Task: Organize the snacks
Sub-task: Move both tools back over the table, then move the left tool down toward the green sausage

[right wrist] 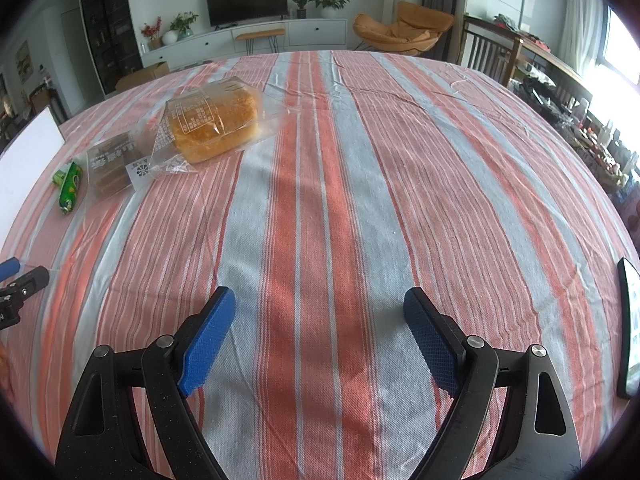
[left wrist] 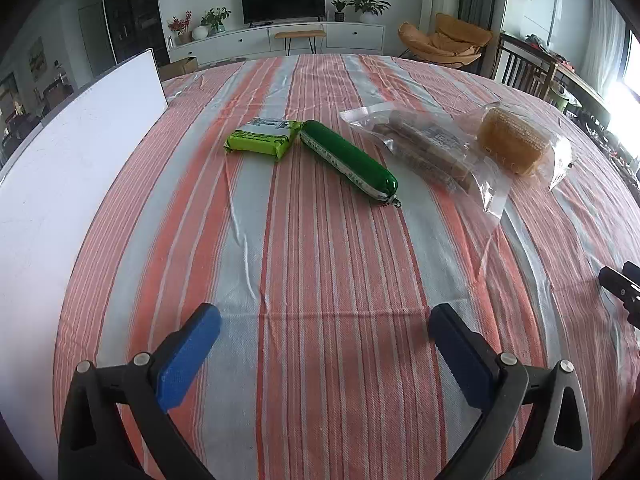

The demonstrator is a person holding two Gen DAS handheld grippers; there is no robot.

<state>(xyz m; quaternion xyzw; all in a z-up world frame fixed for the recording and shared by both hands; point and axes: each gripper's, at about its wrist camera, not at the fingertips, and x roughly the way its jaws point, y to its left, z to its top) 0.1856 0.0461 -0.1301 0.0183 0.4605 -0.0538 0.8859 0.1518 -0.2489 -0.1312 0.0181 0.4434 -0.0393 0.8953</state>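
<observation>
On the striped tablecloth (left wrist: 320,260) lie a light green snack packet (left wrist: 262,138), a dark green sausage tube (left wrist: 348,158), a clear bag of brown bars (left wrist: 424,152) and a bagged golden cake (left wrist: 512,142). My left gripper (left wrist: 324,316) hovers open over bare cloth, well short of the sausage. The right wrist view shows the cake (right wrist: 216,120), the bars (right wrist: 112,164) and the green sausage tube (right wrist: 70,190) far to the left. My right gripper (right wrist: 320,300) is open above bare cloth with nothing between its fingers.
A white board (left wrist: 68,184) stands along the table's left side. A dark phone-like slab (right wrist: 630,328) lies at the right edge. Each gripper shows at the other view's edge: the right (left wrist: 622,288), the left (right wrist: 18,288). Chairs and a TV unit stand beyond the table.
</observation>
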